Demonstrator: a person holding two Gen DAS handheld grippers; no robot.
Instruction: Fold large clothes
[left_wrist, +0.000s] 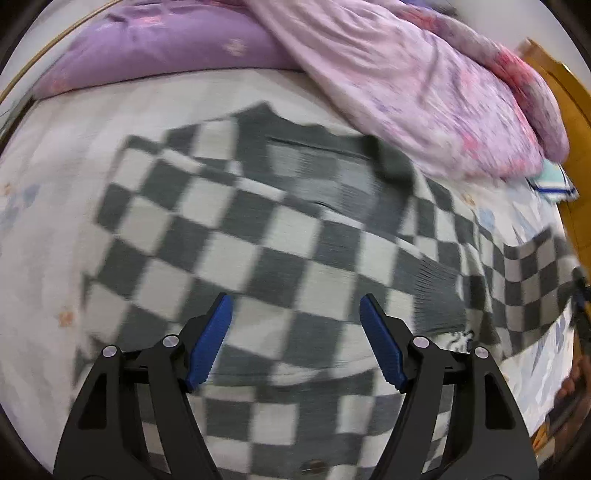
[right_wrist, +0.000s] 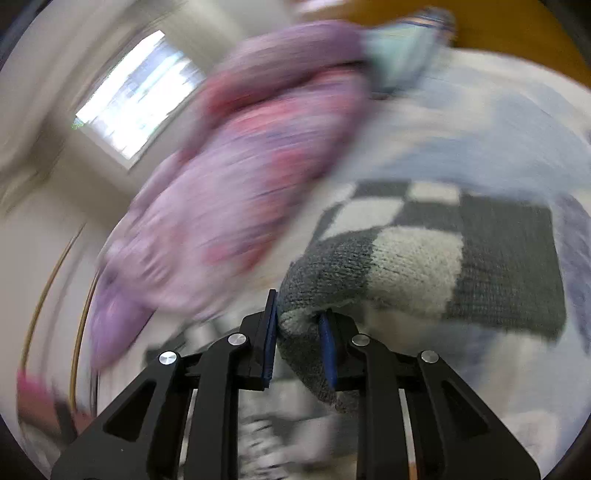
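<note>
A grey and white checkered knit sweater lies spread on the bed, its sleeve stretched out to the right. My left gripper is open and empty, hovering just above the sweater's lower body. My right gripper is shut on a bunched fold of the sweater, which is lifted off the bed. The right wrist view is strongly blurred by motion.
A pink and purple floral quilt is heaped at the back right of the bed, next to a purple pillow. The pale floral bedsheet surrounds the sweater. A wooden headboard stands at the right. A window shows in the right wrist view.
</note>
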